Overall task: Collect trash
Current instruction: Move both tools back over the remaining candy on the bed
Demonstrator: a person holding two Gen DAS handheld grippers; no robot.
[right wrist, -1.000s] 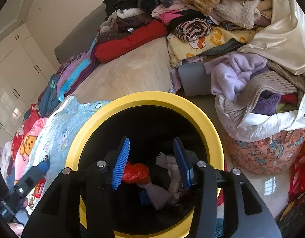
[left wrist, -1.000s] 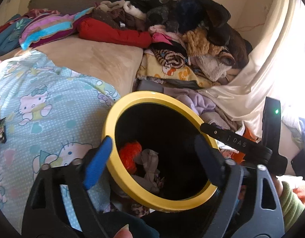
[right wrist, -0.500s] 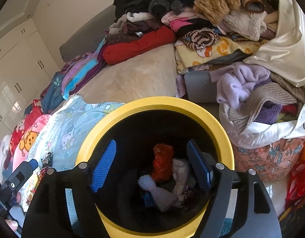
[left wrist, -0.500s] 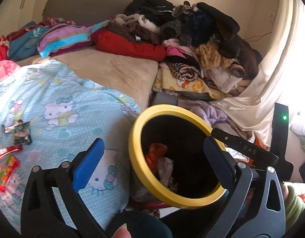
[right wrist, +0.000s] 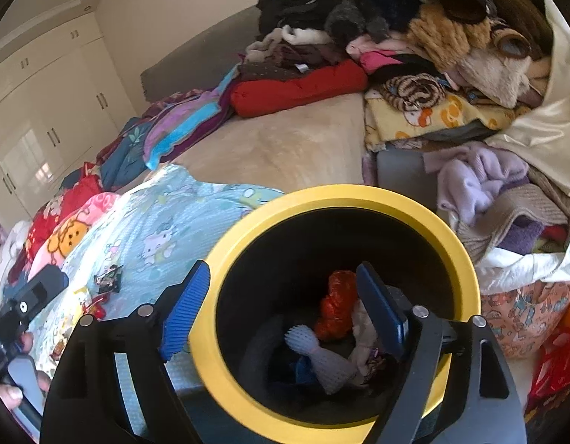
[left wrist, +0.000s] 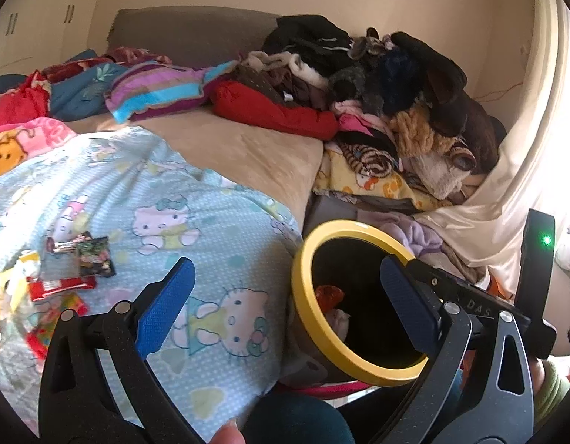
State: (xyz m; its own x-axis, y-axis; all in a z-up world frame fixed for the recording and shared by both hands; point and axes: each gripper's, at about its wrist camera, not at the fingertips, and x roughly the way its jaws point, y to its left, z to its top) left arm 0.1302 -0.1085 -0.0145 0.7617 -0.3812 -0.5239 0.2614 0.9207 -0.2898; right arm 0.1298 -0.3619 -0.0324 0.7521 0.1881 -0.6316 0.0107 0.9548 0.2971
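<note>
A black bin with a yellow rim (right wrist: 340, 194) stands beside the bed. It holds a crumpled red wrapper (right wrist: 337, 307), a white foam net (right wrist: 322, 355) and other scraps. Over the bin's mouth, my right gripper (right wrist: 281, 270) has its jaws opening and nothing between them. In the left wrist view the bin (left wrist: 303, 314) is at lower right with the red wrapper (left wrist: 327, 294) inside. My left gripper (left wrist: 285, 264) is wide open and empty, straddling the blanket's edge and the bin's rim. Several snack wrappers (left wrist: 81, 255) lie on the light-blue cartoon blanket (left wrist: 181, 203) to its left.
A tall heap of clothes (left wrist: 396, 103) covers the bed's far right corner. A patterned basket (right wrist: 525, 310) of knitwear stands right of the bin. Pillows and folded bedding (left wrist: 155, 88) line the grey headboard. White wardrobes (right wrist: 44, 111) stand at far left.
The right gripper let go of the red wrapper, which dropped into the bin, and its jaws widened. Both grippers drew back and up; the left swung left, bringing the wrappers on the blanket into view.
</note>
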